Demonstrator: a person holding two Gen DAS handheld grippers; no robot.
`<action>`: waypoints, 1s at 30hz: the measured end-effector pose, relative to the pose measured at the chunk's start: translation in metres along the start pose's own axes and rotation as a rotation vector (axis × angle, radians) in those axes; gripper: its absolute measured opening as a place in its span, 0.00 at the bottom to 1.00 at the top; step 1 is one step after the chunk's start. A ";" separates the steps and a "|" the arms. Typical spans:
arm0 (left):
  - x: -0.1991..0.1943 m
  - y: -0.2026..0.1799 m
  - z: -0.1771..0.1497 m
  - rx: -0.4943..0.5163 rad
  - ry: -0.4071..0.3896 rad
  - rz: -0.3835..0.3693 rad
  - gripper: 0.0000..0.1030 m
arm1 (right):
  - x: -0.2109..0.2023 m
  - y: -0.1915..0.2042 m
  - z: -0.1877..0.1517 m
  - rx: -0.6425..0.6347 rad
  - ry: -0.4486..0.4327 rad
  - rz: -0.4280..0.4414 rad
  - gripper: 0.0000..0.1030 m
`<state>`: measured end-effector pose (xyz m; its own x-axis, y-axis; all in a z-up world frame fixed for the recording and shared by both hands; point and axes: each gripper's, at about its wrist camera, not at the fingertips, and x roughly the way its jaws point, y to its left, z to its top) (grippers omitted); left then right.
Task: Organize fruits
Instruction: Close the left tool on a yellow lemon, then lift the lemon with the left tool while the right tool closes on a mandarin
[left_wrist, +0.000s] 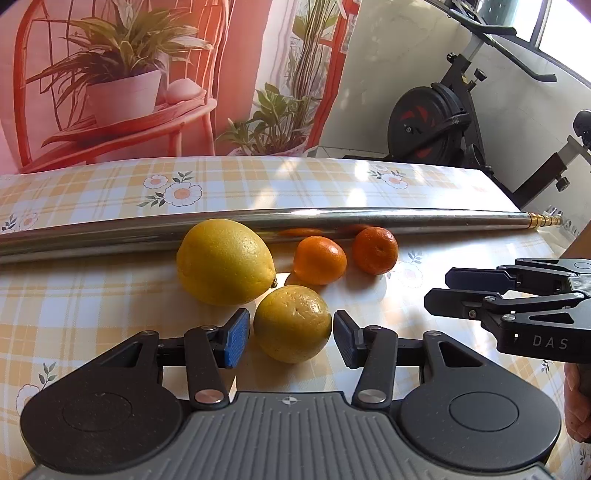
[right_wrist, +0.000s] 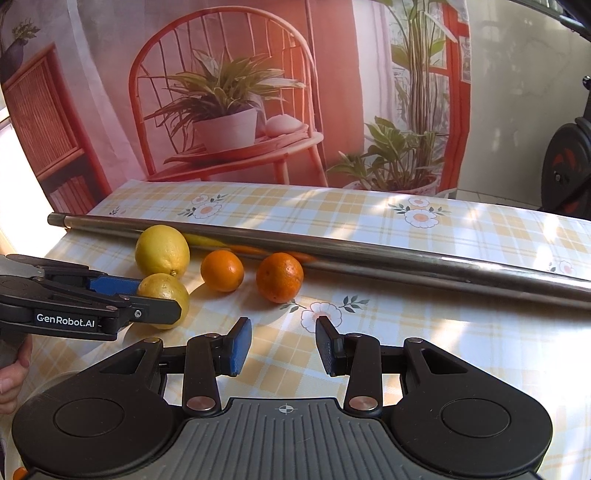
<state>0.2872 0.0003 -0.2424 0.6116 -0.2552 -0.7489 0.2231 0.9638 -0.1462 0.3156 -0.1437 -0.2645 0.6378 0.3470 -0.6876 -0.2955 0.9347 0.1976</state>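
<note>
L gripper (left_wrist: 291, 334): black jaws w/ ribbed blue pads, set either side of the small lemon (left_wrist: 291, 323). The right-hand pad looks to touch the peel, the left-hand one sits just off it, so not a clear squeeze. That lemon is round, pitted skin, yellow w/ greenish patches, resting on the table (left_wrist: 92, 295).

R gripper (right_wrist: 283, 343): same build, pads (right_wrist: 240, 345) apart at a narrow gap, nothing between them, only tablecloth below. Its own cam shows the gap; from the L cam it's seen side-on at the right edge.

Behind the small lemon, touching or nearly so: big lemon (left_wrist: 224, 261), oval, smooth-dimpled, w/ a nub at one end. To its right two mandarins, near one (left_wrist: 320, 260) glossy, far one (left_wrist: 375, 250) duller and rougher, close but apart.

All fruit lies along the near side of a long shiny metal tube (left_wrist: 332, 218) w/ a brass threaded tip. Cloth is glossy yellow-white check w/ daisy prints. No bowl or basket in view.

Beyond: printed backdrop (right_wrist: 229, 110) of a chair w/ potted plant, exercise bike (left_wrist: 436, 122) at right.
</note>
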 end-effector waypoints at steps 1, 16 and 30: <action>0.000 0.000 0.000 -0.002 -0.002 -0.002 0.48 | 0.000 0.000 0.000 0.001 0.000 0.001 0.35; -0.038 0.000 -0.015 0.059 -0.033 -0.063 0.47 | -0.005 0.000 -0.002 0.017 -0.003 0.010 0.35; -0.078 0.023 -0.026 -0.003 -0.088 -0.009 0.47 | 0.010 0.007 0.015 -0.036 -0.046 -0.034 0.35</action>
<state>0.2243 0.0450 -0.2041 0.6742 -0.2691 -0.6878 0.2266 0.9617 -0.1542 0.3306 -0.1322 -0.2592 0.6796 0.3193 -0.6604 -0.2984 0.9428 0.1488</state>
